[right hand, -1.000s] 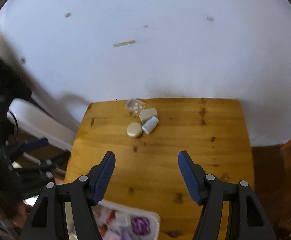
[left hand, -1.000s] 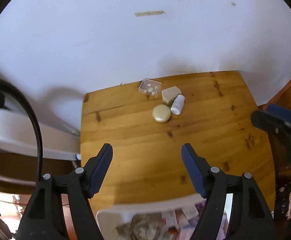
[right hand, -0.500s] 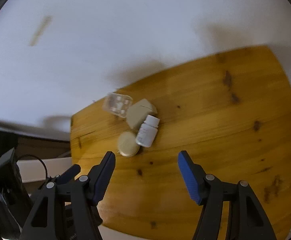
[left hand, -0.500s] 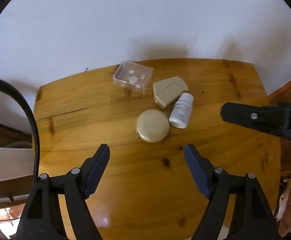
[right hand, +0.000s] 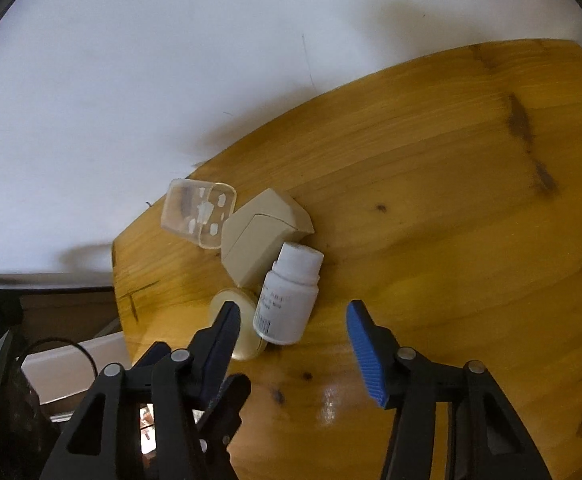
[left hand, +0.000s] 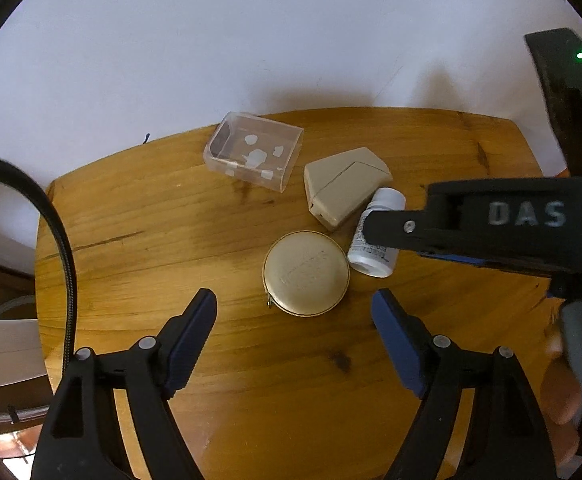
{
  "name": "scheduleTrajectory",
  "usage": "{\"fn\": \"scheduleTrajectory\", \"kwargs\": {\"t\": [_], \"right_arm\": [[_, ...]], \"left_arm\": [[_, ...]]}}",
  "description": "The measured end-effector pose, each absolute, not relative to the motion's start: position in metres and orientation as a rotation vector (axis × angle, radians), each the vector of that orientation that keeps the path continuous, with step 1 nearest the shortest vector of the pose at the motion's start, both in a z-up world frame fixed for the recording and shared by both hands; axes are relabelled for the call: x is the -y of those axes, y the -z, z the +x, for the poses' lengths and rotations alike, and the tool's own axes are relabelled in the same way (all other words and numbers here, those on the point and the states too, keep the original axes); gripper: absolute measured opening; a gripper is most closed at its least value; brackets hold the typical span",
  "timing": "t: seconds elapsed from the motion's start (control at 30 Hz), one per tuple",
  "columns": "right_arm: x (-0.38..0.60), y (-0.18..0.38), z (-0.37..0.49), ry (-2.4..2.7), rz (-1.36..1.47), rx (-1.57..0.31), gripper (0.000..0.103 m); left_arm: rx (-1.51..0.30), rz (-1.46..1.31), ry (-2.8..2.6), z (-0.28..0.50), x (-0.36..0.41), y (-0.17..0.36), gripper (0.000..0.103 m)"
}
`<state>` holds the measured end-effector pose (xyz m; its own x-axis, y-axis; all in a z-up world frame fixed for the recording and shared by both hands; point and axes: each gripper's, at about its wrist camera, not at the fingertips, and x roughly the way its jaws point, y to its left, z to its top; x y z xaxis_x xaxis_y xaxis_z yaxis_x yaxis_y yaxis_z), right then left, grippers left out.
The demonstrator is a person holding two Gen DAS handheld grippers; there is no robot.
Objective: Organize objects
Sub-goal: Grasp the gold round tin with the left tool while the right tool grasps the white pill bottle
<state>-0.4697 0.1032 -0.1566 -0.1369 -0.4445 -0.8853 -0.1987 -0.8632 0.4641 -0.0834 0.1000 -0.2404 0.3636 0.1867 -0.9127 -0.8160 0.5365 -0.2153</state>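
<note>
The right gripper [right hand: 291, 344], jaws just narrowing but gaping, nearly straddles the white pill bottle [right hand: 289, 296]. The bottle lies on the tabletop [right hand: 451, 200], cap pointing away, long axis along the reach. The left gripper [left hand: 295, 328] hovers open before the round tin [left hand: 306, 273].

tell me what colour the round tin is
Pale gold round tin; it shows best in the left wrist view.

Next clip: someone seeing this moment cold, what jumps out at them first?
Four small things huddle at the far side of a wooden table: a clear plastic box, a beige case, a round tin and a white pill bottle lying on its side. The right gripper reaches over the bottle, its fingers apart and having just been closing. The left gripper hangs open before the tin.
</note>
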Motion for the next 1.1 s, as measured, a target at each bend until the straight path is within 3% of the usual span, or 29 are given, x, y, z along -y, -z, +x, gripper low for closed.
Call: {"fn": "scheduleTrajectory", "kwargs": {"t": [0.33,0.77,0.93,1.1], "right_arm": [[-0.098,0.167,-0.475,2.146,1.98,0.699,0.033],[-0.126,0.166,-0.465,2.196,1.996,0.731,0.033],[-0.124,0.167,-0.461,2.191,1.998,0.723,0.032],[-0.124,0.168,-0.456,2.182,2.007,0.72,0.032]], "left_arm": [[-0.99,-0.787,-0.736,-0.08,-0.103,0.25,0.083],[-1.062,-0.776,-0.803,-0.061,-0.108,0.264,0.082],[-1.079,-0.784,-0.845,-0.06,-0.108,0.263,0.061],[-1.092,-0.769,-0.84,-0.061,-0.105,0.263,0.059]]}}
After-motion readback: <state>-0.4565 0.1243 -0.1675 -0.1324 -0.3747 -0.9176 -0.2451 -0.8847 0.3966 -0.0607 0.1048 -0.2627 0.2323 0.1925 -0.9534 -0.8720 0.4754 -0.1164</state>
